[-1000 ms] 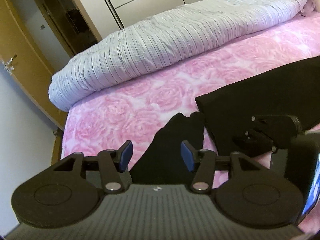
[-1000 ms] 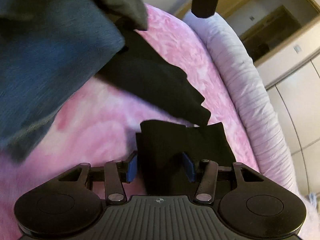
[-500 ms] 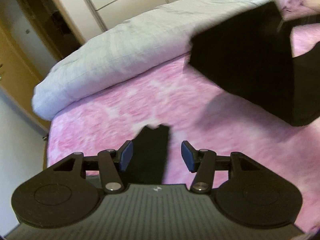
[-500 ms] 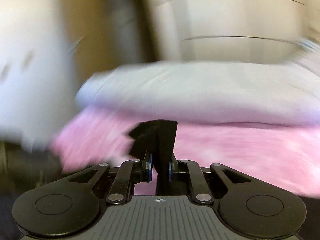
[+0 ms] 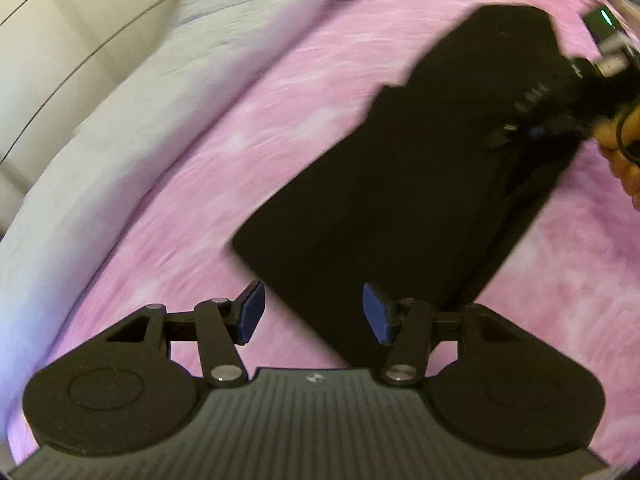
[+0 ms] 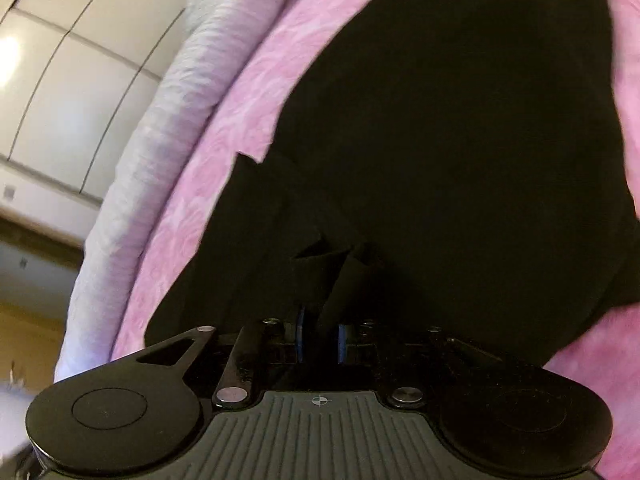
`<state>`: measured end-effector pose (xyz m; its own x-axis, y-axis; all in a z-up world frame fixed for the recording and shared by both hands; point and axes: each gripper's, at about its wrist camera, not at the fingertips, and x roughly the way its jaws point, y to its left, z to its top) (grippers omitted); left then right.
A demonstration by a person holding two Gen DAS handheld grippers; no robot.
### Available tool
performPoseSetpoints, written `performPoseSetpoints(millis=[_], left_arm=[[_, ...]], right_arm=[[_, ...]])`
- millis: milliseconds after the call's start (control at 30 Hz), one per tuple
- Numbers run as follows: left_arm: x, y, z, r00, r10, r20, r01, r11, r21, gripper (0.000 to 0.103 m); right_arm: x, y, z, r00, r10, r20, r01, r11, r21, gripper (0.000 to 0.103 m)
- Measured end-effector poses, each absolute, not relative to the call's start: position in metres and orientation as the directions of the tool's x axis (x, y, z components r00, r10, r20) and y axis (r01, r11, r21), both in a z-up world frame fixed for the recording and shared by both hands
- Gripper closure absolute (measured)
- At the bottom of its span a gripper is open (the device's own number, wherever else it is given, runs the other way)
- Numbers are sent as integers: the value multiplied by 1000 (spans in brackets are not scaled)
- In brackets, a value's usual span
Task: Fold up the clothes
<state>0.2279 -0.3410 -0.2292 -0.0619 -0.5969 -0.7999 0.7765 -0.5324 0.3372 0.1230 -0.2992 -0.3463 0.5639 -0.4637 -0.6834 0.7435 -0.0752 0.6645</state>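
Note:
A black garment [image 5: 384, 184] lies folded lengthwise on the pink floral bed sheet [image 5: 248, 128]. My left gripper [image 5: 314, 314] is open and empty, with the garment's near corner just ahead of its blue pads. My right gripper [image 6: 319, 338] is shut on a fold of the black garment [image 6: 460, 140], which fills most of the right wrist view. The right gripper [image 5: 520, 136] also shows in the left wrist view at the garment's far right edge, held by a hand.
A rolled white striped duvet [image 5: 100, 128] lies along the far side of the bed, also in the right wrist view [image 6: 168, 128]. Cream wardrobe doors [image 6: 60, 80] stand behind it.
The right gripper has carried the garment's edge over and down, so the garment now lies folded on the sheet. The left gripper has let go of the black cloth and swung right.

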Motion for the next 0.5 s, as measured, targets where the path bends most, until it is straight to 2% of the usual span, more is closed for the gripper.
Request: performPoseSetpoints(millis=[167,367,433,500], left_arm=[[190,-372,-267,-67,-497,-865,706,-636,311,51],[209,-379,-288,-16,-432,-902,740,-612,280,50],[215,-376,-290,-3,-416,-909,741,-611,277,50],[221,-375,-290,0,-401,-916,740,-616,269,50]], right_arm=[[115,-307,-339,560,-428,-709,776,-30,631,84],[106,-316,-330,551,-386,-740,808,26,588,83],[103,-319,-327,547,-373,-750,818,45,574,74],[104,-317,-315,522,-393,-757,839,76,539,72]])
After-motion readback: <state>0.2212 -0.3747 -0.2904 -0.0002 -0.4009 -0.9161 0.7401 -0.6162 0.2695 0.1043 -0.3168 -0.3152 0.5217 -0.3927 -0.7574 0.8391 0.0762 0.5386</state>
